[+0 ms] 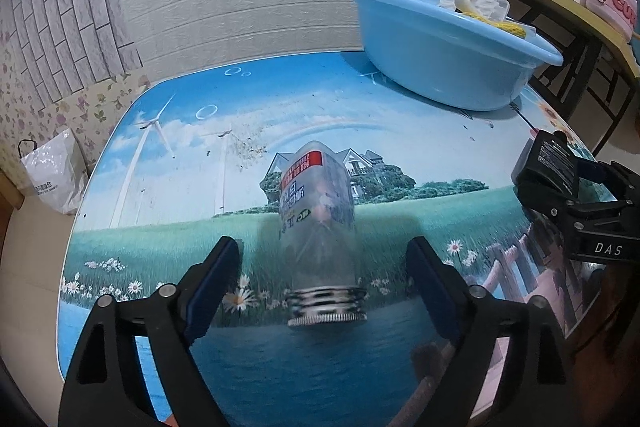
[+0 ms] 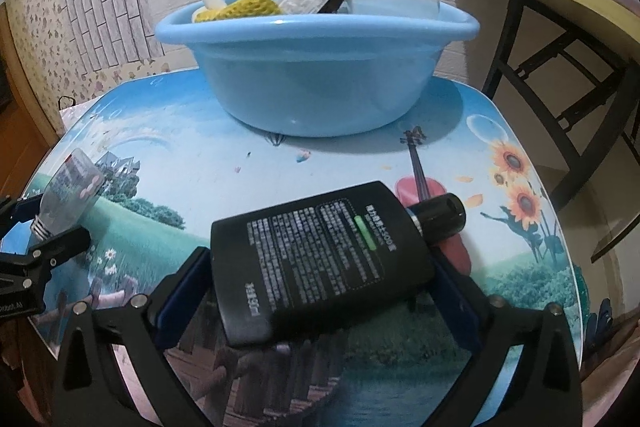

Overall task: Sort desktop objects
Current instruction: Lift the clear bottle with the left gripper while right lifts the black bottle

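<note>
A clear plastic bottle [image 1: 318, 223] with a red-and-white label lies on the picture-printed table, its threaded uncapped neck toward me. My left gripper [image 1: 324, 259] is open, its fingers on either side of the bottle with gaps. It also shows in the right wrist view [image 2: 70, 193]. My right gripper [image 2: 320, 267] is shut on a flat black bottle [image 2: 320, 255] with white text and a black cap; it shows in the left wrist view [image 1: 550, 163] too. A light blue basin [image 2: 312, 67] holds sorted items.
The basin [image 1: 444, 51] stands at the table's far side with a yellow knitted piece [image 2: 244, 7] and clear plastic packs in it. A wooden shelf with a dark frame [image 2: 560, 27] stands to the right. A white plastic bag [image 1: 52, 171] sits on the floor at left.
</note>
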`<move>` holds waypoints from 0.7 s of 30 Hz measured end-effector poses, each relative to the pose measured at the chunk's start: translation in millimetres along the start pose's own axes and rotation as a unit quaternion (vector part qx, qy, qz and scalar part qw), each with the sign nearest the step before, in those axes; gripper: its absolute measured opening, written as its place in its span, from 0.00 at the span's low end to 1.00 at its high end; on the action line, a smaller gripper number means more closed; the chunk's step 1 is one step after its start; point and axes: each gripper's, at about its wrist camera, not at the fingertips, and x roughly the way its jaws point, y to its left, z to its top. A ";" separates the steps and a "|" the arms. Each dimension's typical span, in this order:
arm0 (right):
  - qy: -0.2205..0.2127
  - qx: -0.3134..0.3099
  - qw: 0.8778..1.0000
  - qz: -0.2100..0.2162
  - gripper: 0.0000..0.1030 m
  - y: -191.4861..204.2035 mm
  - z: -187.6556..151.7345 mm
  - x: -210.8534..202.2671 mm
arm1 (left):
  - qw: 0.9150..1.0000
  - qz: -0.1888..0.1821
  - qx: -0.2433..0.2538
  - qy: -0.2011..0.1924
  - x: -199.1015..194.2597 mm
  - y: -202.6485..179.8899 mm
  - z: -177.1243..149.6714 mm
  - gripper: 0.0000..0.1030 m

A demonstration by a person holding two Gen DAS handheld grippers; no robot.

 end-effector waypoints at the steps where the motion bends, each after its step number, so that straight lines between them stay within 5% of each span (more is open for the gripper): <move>1: 0.000 0.001 1.000 -0.001 1.00 0.1 0.6 0.6 | 1.000 0.001 -0.001 0.000 0.9 0.6 0.8 0.85; 16: 0.001 0.004 1.000 -0.004 1.00 0.1 4.3 4.0 | 1.000 0.000 -0.003 -0.005 6.3 0.7 6.0 0.86; 21: 0.004 0.001 1.000 -0.003 1.00 0.7 4.0 3.2 | 1.000 0.000 0.002 -0.027 2.7 1.2 4.8 0.56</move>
